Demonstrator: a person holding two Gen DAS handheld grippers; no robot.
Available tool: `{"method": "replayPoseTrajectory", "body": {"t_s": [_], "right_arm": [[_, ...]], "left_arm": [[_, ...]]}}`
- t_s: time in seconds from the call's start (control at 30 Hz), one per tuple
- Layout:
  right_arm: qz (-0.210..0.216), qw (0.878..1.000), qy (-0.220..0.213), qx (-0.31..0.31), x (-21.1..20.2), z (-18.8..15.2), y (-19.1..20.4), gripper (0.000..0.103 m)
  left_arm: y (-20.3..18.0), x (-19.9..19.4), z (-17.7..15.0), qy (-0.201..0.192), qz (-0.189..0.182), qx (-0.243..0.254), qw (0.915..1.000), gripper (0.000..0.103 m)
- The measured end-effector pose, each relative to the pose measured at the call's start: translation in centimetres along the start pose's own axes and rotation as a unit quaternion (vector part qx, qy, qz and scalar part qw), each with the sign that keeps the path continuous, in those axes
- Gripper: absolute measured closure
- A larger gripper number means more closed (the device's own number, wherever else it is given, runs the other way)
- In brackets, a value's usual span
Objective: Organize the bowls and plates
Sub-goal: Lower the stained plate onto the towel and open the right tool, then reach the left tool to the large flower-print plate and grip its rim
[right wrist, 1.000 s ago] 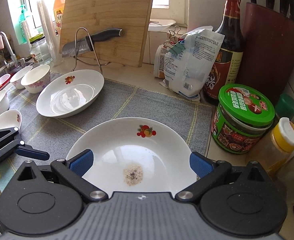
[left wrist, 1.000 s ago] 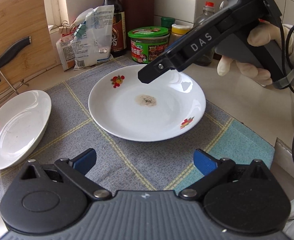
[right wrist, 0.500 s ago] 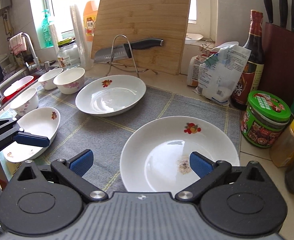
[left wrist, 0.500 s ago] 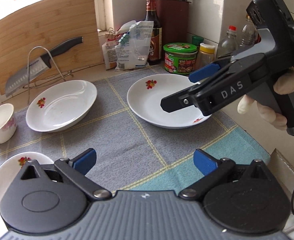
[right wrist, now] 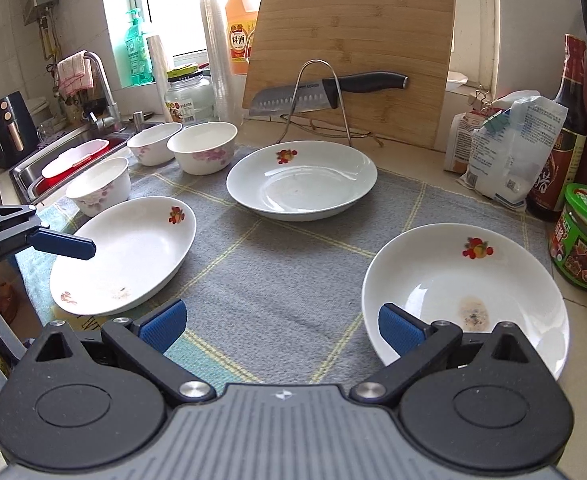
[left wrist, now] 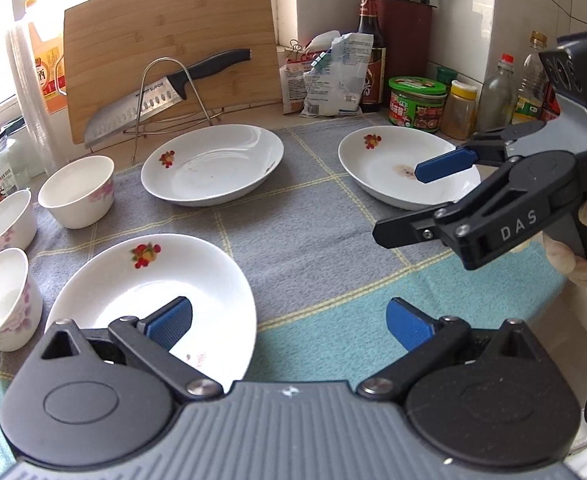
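On the left we see three white bowls (right wrist: pixel 203 147) grouped at the far left of the grey mat (right wrist: pixel 277 272). Near them our left gripper (left wrist: pixel 289 318) hangs wide open and empty, one pad over the near-left plate (left wrist: pixel 105 292). In the middle, a second plate (right wrist: pixel 301 178) sits far back, before the cutting board (right wrist: pixel 349 40) and knife (right wrist: pixel 329 90). To the right, our right gripper (right wrist: pixel 281 326) also stands wide open, holding nothing, above the soiled third plate (right wrist: pixel 493 280), near the green-lidded jar (right wrist: pixel 583 236).
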State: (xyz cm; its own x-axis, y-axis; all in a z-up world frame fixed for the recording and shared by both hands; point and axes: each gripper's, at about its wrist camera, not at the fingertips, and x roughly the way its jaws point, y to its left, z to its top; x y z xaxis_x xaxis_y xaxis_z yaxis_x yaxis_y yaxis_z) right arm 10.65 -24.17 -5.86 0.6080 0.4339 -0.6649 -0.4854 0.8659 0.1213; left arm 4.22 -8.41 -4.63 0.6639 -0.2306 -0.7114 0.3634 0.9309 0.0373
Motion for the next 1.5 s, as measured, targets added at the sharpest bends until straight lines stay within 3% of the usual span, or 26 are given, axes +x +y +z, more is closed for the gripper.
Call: {"method": "replayPoseTrajectory", "body": {"t_s": [0.37,0.73,1.0,1.5], "right_arm": [[-0.03,0.999,0.029,0.026,2.8,-0.9,6.9,0.0],[-0.032,0.997,0.062,-0.025,5.5,-2.2,13.6,0.0],[-0.027,0.995,0.061,-0.078,7.5,-2.4,16.6,0.0],[-0.008,0.996,0.031,-0.081,9.6,-1.8,17.2,0.0]], "left_arm": [[7.6,-1.5,-2.4,-0.004,-0.023,0.0,0.9997,0.001],[13.0,-2.3,-3.7,-0.02,-0.026,-0.003,0.9995,0.001],[14.4,-2.6,-3.9,-0.025,-0.034,-0.005,0.9991,0.001],[15.5,-1.6,-2.7,-0.011,-0.065,0.006,0.9978,0.001]]}}
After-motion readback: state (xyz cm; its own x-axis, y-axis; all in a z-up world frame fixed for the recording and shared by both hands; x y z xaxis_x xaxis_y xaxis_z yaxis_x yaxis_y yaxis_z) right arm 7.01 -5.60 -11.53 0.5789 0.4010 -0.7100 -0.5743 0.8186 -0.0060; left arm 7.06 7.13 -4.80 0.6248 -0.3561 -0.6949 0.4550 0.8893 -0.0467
